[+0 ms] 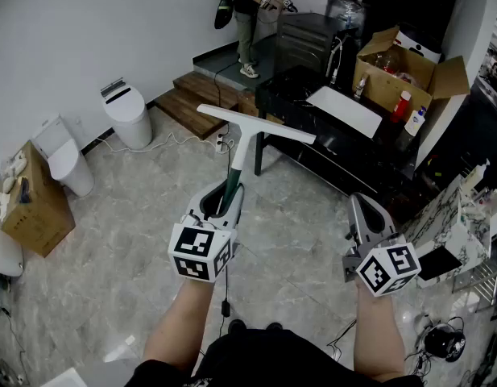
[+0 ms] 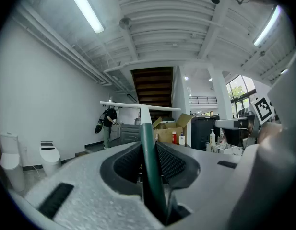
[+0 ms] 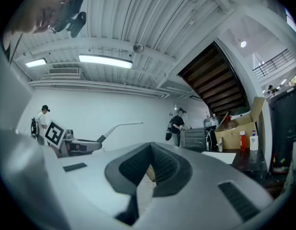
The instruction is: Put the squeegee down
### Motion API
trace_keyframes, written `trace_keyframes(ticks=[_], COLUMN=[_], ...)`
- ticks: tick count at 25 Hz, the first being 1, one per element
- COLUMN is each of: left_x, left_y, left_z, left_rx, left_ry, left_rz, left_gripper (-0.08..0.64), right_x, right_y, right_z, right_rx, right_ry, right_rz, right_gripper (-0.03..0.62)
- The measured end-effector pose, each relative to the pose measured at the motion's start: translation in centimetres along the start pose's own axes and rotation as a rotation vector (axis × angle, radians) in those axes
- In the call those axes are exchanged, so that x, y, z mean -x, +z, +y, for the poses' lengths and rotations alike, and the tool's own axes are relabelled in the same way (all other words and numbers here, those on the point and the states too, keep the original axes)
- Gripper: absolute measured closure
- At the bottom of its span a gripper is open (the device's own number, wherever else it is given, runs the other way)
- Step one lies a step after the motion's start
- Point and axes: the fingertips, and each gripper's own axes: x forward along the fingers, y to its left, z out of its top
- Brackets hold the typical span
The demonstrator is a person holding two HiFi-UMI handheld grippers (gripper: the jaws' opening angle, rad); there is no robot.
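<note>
Your left gripper (image 1: 225, 197) clamps the squeegee (image 1: 245, 145) by its green handle (image 1: 232, 184), held above the floor (image 1: 127, 240); your right gripper (image 1: 362, 210) is closed, empty. Stiff and light (probably blade-heavy): grip the handle.

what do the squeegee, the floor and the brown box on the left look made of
The squeegee is likely plastic: smooth matt white head and neck, with a dark green grip that may be rubbery. The floor looks like polished stone or marble-look tile: grey veining, thin joint lines, a faint sheen. The brown box looks like cardboard, going by its dull tan faces.
</note>
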Motion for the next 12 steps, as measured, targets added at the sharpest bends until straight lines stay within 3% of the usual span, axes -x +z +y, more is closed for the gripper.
trace_keyframes(ticks=[12], left_x=[-2.2], left_y=[0.3], left_z=[-2.0], left_rx=[-0.027], left_ry=[-0.019], left_rz=[0.036], left_gripper=[0.457], right_x=[0.0], right_y=[0.0], right_z=[-2.1], right_rx=[0.044], right_ry=[0.024], right_rz=[0.021], right_gripper=[0.591])
